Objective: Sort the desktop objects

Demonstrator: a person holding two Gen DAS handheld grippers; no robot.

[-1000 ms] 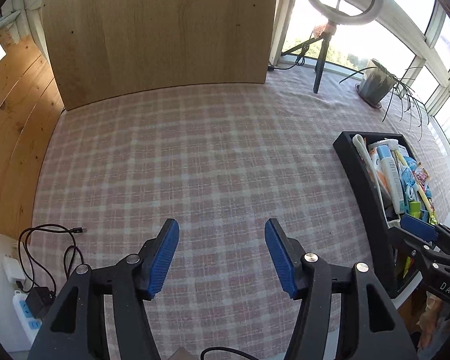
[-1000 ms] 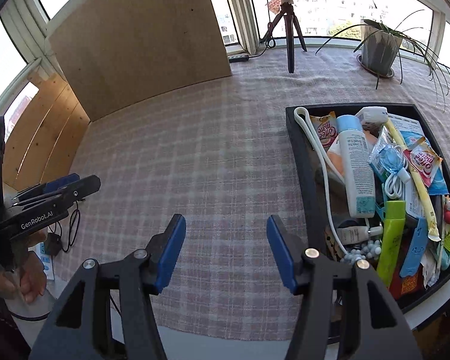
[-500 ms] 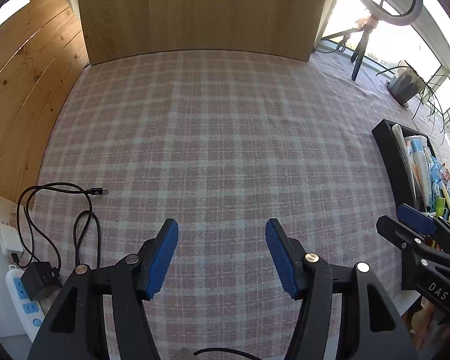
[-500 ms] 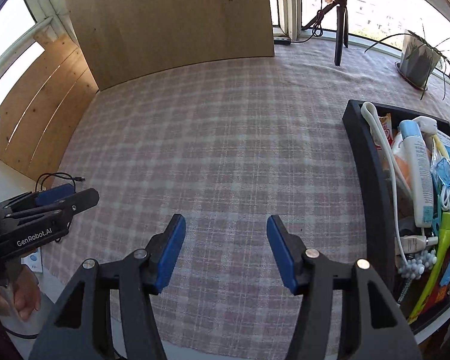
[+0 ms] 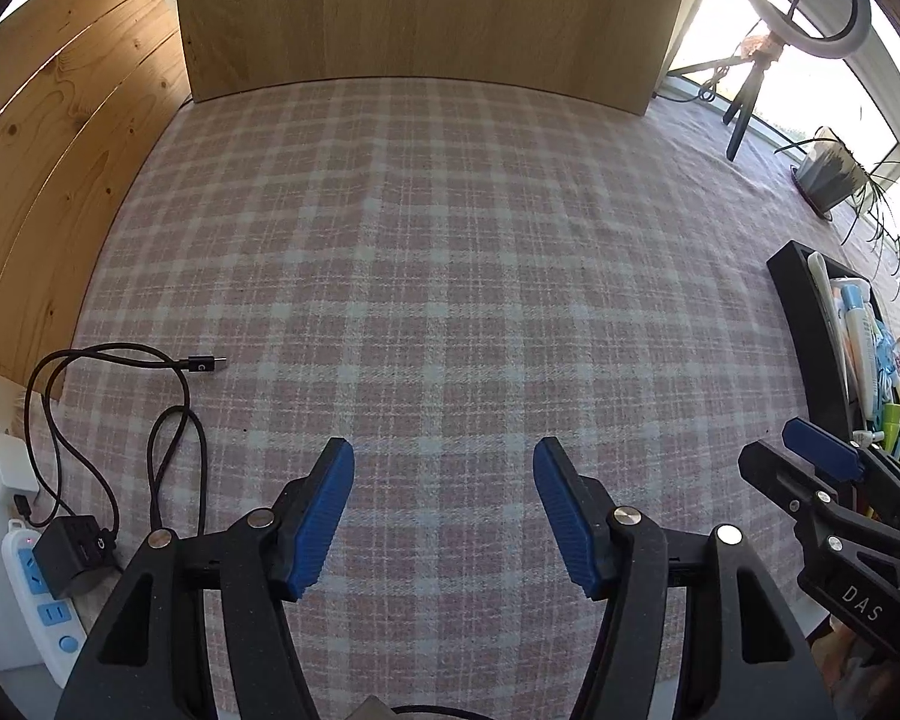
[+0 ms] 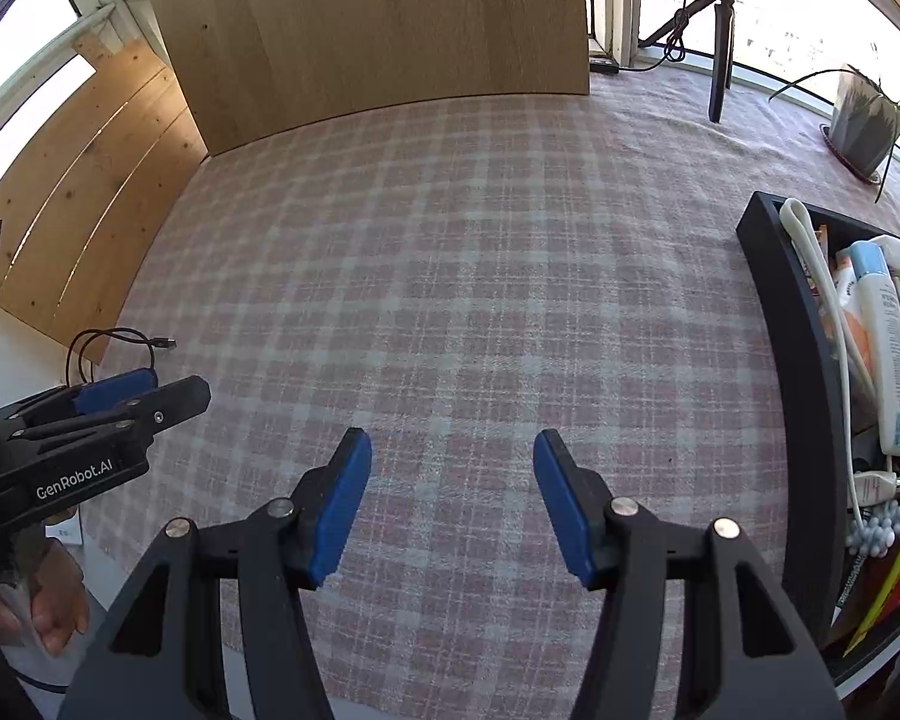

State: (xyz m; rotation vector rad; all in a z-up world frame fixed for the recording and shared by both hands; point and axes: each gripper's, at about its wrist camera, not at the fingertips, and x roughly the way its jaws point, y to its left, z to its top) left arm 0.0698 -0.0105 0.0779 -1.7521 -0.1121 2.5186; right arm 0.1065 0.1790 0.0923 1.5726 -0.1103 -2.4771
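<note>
A black tray (image 6: 801,396) at the table's right edge is packed with several desktop objects: a white-and-blue tube (image 6: 885,336), a white cable (image 6: 819,276), snack packets and green and blue items. It also shows in the left wrist view (image 5: 813,336). My left gripper (image 5: 444,510) is open and empty above the plaid cloth near the front edge. My right gripper (image 6: 450,501) is open and empty, to the left of the tray. Each gripper shows in the other's view: the right one (image 5: 822,468) and the left one (image 6: 126,396).
A black USB cable (image 5: 150,396) lies on the cloth at the front left, running to a charger in a white power strip (image 5: 42,600). Wooden boards (image 5: 426,12) stand at the back and left. A ring-light tripod (image 6: 720,42) and a potted plant (image 6: 867,126) stand at the back right.
Both grippers have swung left and pulled back. The tray has slid towards the right edge of both views, and the USB cable and power strip show more fully. Both grippers stay open.
</note>
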